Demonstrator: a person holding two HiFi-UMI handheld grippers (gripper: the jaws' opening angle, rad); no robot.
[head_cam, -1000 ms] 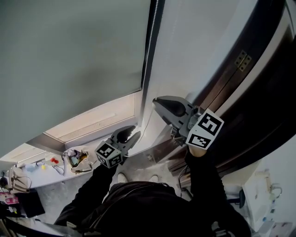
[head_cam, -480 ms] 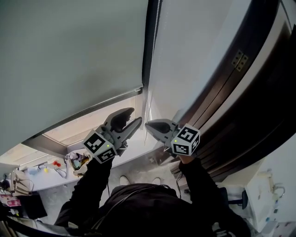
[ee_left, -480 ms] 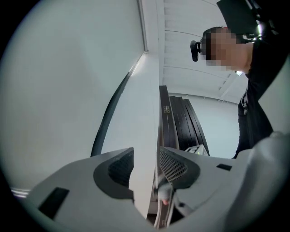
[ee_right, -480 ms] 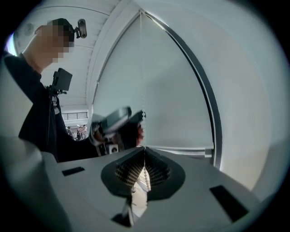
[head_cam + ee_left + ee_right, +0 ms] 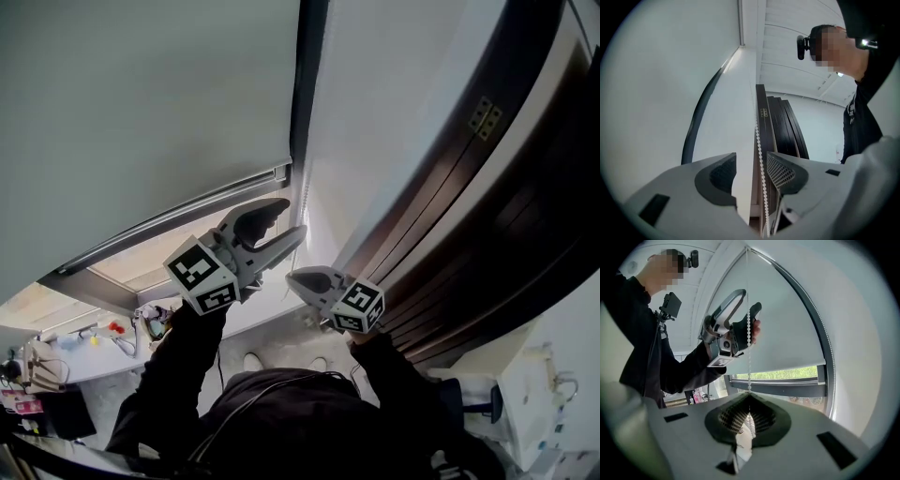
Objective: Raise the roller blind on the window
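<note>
So the white beaded pull chain (image 5: 761, 154) hangs vertical. The right gripper (image 5: 749, 395) is clamped shut on it. Higher up the chain, the left gripper (image 5: 751, 157) has just been opening, with the chain running loose between its jaws.

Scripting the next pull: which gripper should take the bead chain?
Left. The left gripper sits higher; its jaws have just been opening and stand apart around the bead chain. The right gripper is lower, shut on it.

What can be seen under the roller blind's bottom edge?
A low strip of window pane shows under the roller blind, with greenery outside. Everything higher on the pane is covered by the blind's fabric.
</note>
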